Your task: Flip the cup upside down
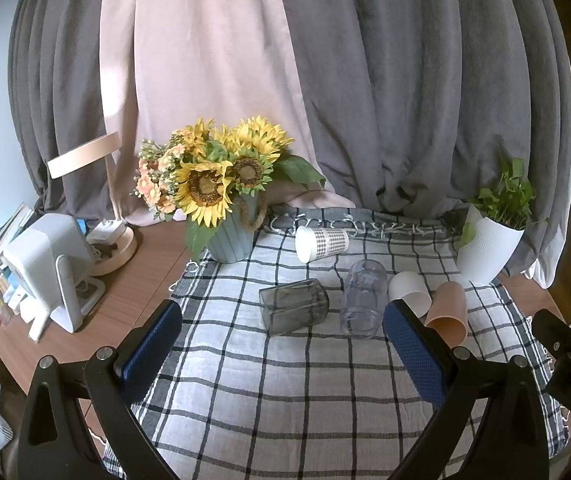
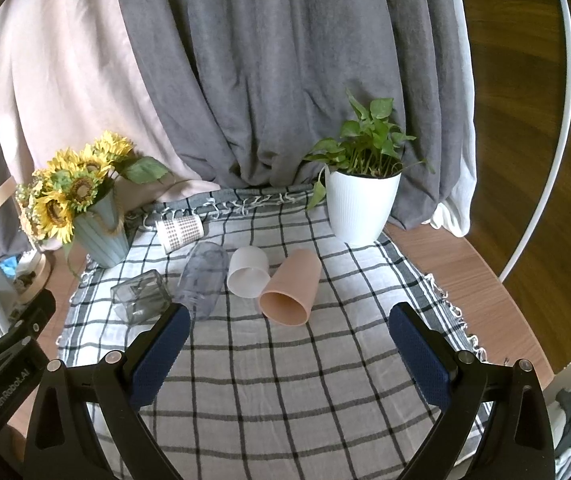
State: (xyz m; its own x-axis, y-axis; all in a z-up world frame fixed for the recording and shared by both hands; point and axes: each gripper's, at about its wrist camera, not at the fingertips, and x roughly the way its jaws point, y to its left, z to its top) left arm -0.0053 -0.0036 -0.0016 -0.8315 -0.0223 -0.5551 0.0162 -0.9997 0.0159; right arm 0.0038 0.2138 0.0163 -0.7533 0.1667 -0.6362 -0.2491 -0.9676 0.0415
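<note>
— Nearest my lenses, what do you read?

— Black-framed left gripper (image 1: 281, 336) with blue dimpled pads, spread wide with nothing between them, hanging over the rumpled black-and-white checked cloth (image 1: 285, 400). My black-framed right gripper (image 2: 285, 340) stands just as wide apart and empty.

— And the cups?

— All five lie on their sides on the cloth. A smooth peach plastic cup (image 2: 291, 292) has its round mouth towards me, touching a matte white plastic cup (image 2: 247, 274) on its left. Next comes a clear ribbed cylindrical tumbler (image 2: 201, 280), then a smoky grey square-sided glass (image 2: 139, 294). Farther back rests a white paper cup with a grey houndstooth band (image 1: 321, 243).

— Surroundings?

— A fluted pale-blue pot of sunflowers (image 1: 231, 240) with a rope handle, a ribbed white planter of leafy greens (image 2: 359, 204), and heavy grey curtains (image 2: 285, 80) in folds behind.
</note>
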